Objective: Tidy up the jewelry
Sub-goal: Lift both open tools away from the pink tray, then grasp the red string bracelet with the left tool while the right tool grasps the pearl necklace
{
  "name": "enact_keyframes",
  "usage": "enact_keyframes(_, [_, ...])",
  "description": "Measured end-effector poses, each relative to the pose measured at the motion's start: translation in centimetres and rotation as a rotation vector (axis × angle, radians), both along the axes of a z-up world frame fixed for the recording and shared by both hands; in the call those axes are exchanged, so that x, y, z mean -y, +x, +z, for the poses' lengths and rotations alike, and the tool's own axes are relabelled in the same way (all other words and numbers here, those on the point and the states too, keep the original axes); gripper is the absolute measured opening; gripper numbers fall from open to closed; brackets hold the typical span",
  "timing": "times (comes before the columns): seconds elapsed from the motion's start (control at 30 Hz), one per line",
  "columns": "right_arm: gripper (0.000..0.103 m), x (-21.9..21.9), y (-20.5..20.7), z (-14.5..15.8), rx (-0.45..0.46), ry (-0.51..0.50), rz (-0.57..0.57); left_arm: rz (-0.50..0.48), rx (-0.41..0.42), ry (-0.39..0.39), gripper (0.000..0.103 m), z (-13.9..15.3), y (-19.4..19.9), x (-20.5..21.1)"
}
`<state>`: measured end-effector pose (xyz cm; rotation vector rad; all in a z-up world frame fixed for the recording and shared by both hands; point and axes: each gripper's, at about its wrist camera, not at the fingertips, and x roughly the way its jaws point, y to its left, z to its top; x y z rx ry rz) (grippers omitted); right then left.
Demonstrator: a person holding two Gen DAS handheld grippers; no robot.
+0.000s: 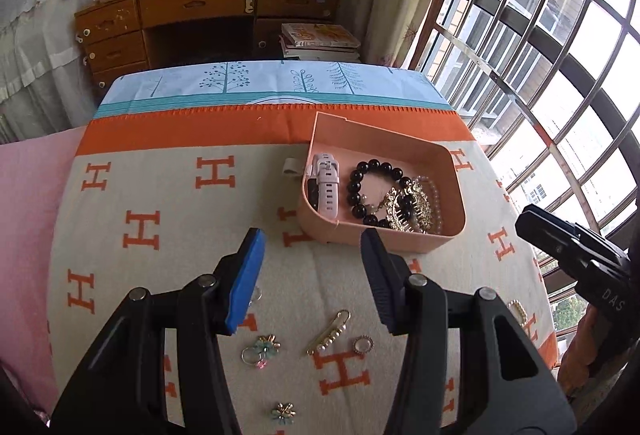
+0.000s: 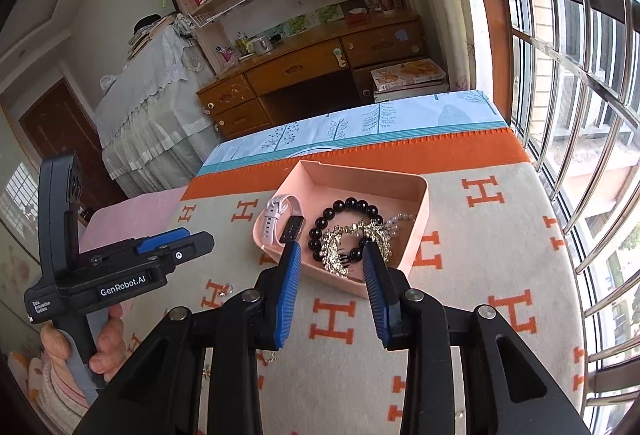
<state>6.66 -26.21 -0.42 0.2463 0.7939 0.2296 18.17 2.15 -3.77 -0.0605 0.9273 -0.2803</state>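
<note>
A pink tray point(image 1: 420, 241) point(image 2: 421, 231) on the H-patterned cloth holds a pink watch point(image 1: 326, 181) point(image 2: 276, 217), a black bead bracelet point(image 1: 374, 191) point(image 2: 344, 207), a gold comb point(image 1: 414, 209) point(image 2: 340, 247) and pearls. My left gripper point(image 1: 314, 249) is open and empty, hovering over the cloth just short of the tray. Below it lie a gold pearl pin point(image 1: 328, 331), a small ring point(image 1: 363, 344), a flower ring point(image 1: 260, 349) and a flower earring point(image 1: 283, 413). My right gripper point(image 2: 332, 255) is open and empty over the tray's near edge.
A small white loop point(image 1: 291, 167) lies left of the tray. A pink pillow point(image 1: 28, 215) borders the cloth on the left, barred windows point(image 1: 560, 55) on the right. A wooden desk point(image 1: 208, 19) and stacked books point(image 1: 320, 41) stand beyond. A hand point(image 2: 106, 347) holds the left gripper's handle.
</note>
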Motion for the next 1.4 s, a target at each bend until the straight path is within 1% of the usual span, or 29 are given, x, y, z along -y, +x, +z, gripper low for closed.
enact_keyframes(0.2, [0.034, -0.1, -3.9, -0.1, 0.003, -0.047, 0.049, -0.02, 0.0, 0.021, 0.047, 0.0, -3.1, -0.4])
enact_keyframes(0.4, [0.035, 0.4, -7.8, -0.7, -0.031, -0.102, 0.091, -0.055, -0.003, 0.036, 0.048, -0.5, -6.5, -0.1])
enact_keyframes(0.5, [0.035, 1.0, -9.5, -1.4, -0.056, -0.129, 0.086, -0.078, -0.011, 0.037, 0.049, -0.8, -8.0, 0.6])
enact_keyframes(0.6, [0.035, 2.4, -10.9, -2.3, -0.085, -0.134, 0.059, -0.11, -0.025, 0.029, 0.051, -1.4, -9.3, 1.5])
enact_keyframes(0.7, [0.035, 4.2, -11.6, -3.2, -0.121, -0.115, 0.014, -0.159, -0.039, 0.029, 0.052, -2.1, -10.4, 3.1])
enact_keyframes(0.83, [0.035, 6.8, -12.3, -4.5, -0.159, -0.092, -0.05, -0.249, -0.07, 0.033, 0.053, -3.2, -11.6, 6.3])
enact_keyframes(1.03, [0.035, 10.0, -14.4, -6.2, -0.191, -0.057, -0.108, -0.399, -0.141, 0.064, 0.053, -6.2, -12.9, 12.0])
enact_keyframes(1.1, [0.035, 10.9, -14.9, -6.9, -0.205, -0.049, -0.12, -0.435, -0.167, 0.076, 0.053, -7.2, -12.9, 13.6])
enact_keyframes(1.2, [0.035, 12.2, -15.9, -7.7, -0.219, -0.04, -0.141, -0.47, -0.207, 0.094, 0.053, -8.6, -13.0, 15.6])
enact_keyframes(1.4, [0.035, 14.5, -17.2, -8.8, -0.227, -0.009, -0.161, -0.484, -0.242, 0.12, 0.053, -10.1, -12.9, 18.0])
